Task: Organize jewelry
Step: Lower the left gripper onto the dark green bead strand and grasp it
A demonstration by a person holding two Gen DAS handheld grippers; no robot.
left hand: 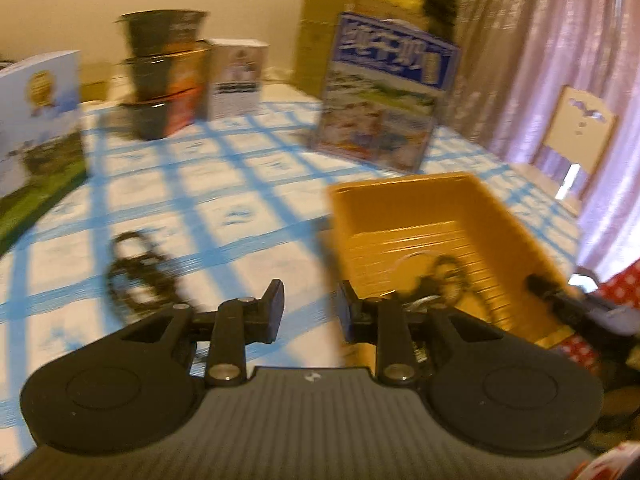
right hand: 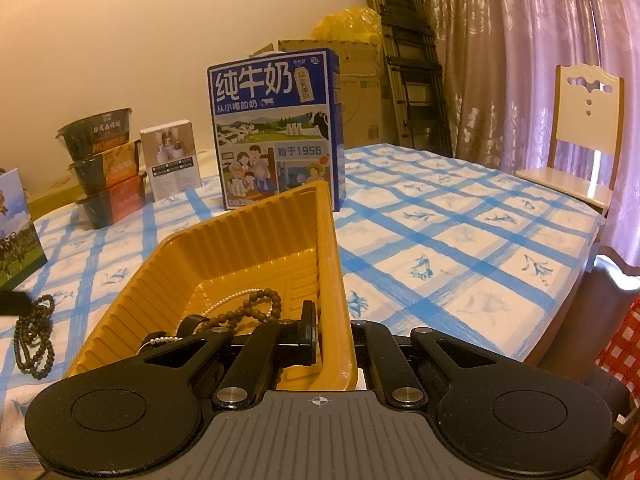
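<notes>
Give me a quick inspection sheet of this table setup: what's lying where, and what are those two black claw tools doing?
Surface: table under a blue-checked white cloth.
Job's things: yellow tray holding a brown bead string and a pearl strand; a dark bead necklace lies on the cloth outside the tray.
Clutter: milk carton, stacked noodle bowls, small white box, picture box.
Grippers: right gripper has its fingers either side of the tray's near wall, holding it tilted; left gripper open, holding nothing, near the loose necklace.
Cables: nothing seen.
Surroundings: chair, curtain, folded ladder, cardboard boxes.
</notes>
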